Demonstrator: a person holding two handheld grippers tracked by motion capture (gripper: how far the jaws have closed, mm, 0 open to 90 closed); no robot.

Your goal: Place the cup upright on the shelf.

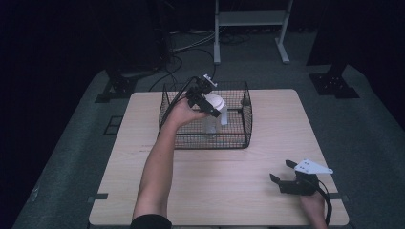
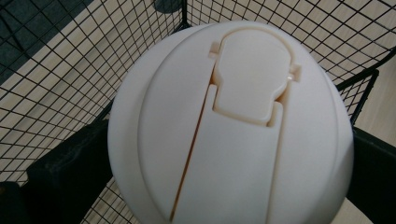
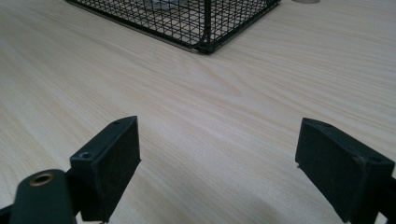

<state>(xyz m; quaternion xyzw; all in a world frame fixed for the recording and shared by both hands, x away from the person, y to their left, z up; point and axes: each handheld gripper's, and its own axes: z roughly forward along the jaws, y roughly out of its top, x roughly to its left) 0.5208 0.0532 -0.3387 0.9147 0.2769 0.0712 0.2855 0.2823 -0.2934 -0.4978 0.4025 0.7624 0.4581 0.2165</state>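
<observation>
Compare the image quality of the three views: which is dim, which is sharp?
High view: dim, surroundings near black, table lit. Left gripper view: bright, the white bottle lid crisp, close. Right gripper view: wood grain sharp, wire basket slightly soft.

The left gripper (image 1: 208, 102) is black, with a small white part at its top and a black cable trailing from it. The right gripper (image 1: 282, 172) is black too, topped by a grey three-cornered plate, with a thick black cable looping behind. Its flat black jaws carry small screw holes. The person's left arm shows a dark sleeve at the upper arm.
</observation>
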